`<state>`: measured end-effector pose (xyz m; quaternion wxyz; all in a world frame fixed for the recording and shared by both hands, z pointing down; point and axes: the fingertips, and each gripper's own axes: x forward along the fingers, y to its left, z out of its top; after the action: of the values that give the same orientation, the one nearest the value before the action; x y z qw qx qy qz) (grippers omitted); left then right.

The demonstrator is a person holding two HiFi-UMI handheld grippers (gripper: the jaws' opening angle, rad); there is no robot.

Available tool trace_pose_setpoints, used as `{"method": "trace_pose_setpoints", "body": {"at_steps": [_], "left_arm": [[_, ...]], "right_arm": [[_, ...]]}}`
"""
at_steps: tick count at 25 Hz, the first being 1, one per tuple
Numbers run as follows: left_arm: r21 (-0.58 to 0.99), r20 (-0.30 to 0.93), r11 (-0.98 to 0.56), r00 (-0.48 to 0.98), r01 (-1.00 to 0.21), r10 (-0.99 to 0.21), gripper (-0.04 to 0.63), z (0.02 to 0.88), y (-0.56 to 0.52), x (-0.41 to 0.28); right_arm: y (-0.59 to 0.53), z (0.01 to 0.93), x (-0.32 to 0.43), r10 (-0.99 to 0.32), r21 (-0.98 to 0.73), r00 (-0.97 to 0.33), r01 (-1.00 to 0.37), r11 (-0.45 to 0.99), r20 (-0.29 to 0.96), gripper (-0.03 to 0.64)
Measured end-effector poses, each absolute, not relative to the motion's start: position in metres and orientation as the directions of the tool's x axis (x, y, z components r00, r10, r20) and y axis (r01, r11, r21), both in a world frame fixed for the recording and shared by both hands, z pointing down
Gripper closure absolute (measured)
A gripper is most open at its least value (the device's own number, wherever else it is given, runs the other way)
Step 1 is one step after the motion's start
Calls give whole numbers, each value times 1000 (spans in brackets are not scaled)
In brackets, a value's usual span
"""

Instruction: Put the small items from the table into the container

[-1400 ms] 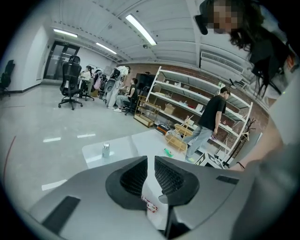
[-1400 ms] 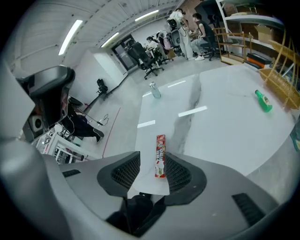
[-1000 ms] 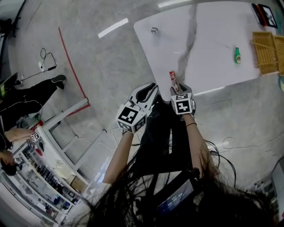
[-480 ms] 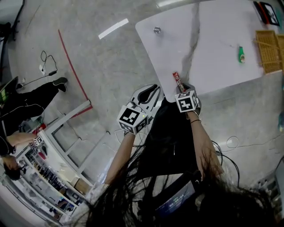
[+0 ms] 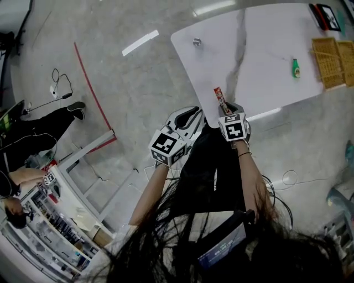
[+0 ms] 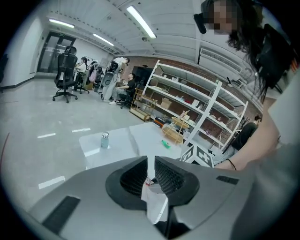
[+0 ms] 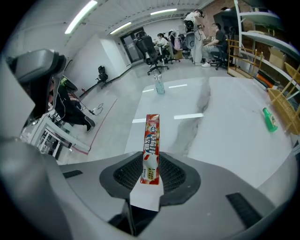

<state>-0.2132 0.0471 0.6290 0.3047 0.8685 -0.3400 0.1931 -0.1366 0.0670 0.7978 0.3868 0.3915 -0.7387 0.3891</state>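
A red snack stick [image 5: 220, 100] juts out over the near edge of the white table [image 5: 265, 50]. My right gripper [image 5: 227, 109] is shut on its lower end, and in the right gripper view the stick [image 7: 151, 145] stands upright between the pads of the right gripper [image 7: 151, 176]. The left gripper [image 5: 192, 112] hangs just left of it, off the table, its jaws nearly together with nothing held [image 6: 151, 176]. A green bottle [image 5: 296, 68] lies near the wicker basket [image 5: 329, 63] at the far right. A small silver jar [image 5: 196, 41] stands at the left corner.
A dark flat item [image 5: 326, 15] lies at the table's far right corner. On the floor are a red tape line [image 5: 88, 83] and cables [image 5: 58, 83]. A seated person's legs [image 5: 38, 119] and metal shelving [image 5: 55, 215] are at the left.
The right gripper's jaws have closed on the near end of the red stick, and it has risen a little. The left gripper has stayed in place.
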Motion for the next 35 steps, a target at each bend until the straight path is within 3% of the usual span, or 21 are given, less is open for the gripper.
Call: {"method": "trace_pose_setpoints", "body": {"at_steps": [9, 14, 26, 35], "left_arm": [[319, 571, -614, 664, -722, -483, 555, 591, 38, -227], [330, 527, -596, 667, -732, -527, 555, 558, 22, -225], [242, 480, -729, 732, -640, -483, 555, 474, 16, -202], [310, 384, -743, 793, -593, -472, 555, 437, -2, -176]], "right_arm": [[69, 719, -119, -369, -323, -415, -902, 287, 832, 505], [68, 668, -88, -413, -321, -404, -912, 257, 816, 505], [58, 556, -72, -562, -372, -396, -914, 163, 726, 505], [42, 513, -55, -639, -378, -363, -918, 120, 678, 505]]}}
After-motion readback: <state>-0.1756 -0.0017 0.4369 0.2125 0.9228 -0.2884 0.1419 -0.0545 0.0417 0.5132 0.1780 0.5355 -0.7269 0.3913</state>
